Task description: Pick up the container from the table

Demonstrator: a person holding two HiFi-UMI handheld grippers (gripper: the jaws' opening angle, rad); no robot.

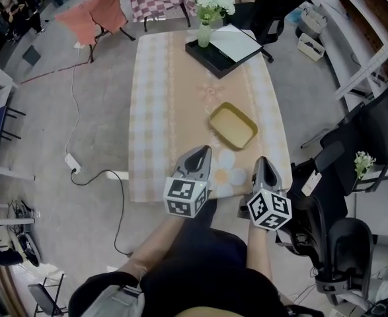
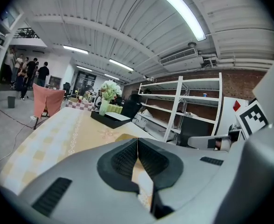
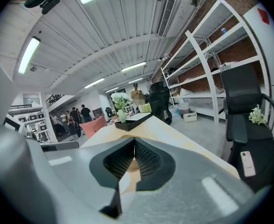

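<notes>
Left gripper is hovering over the near edge of the table, its jaws pressed together on nothing. Ahead and to its right, the container, a shallow yellow tray, is lying flat on the cloth, its long axis running from far-left to near-right. Right gripper is hovering with jaws likewise closed and empty. The tray is sitting ahead and to its left, seemingly about equally near both.

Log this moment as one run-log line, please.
phase: pre-grasp | left tool: shut, empty | right tool: shut, empty | yellow container: on table, untouched
</notes>
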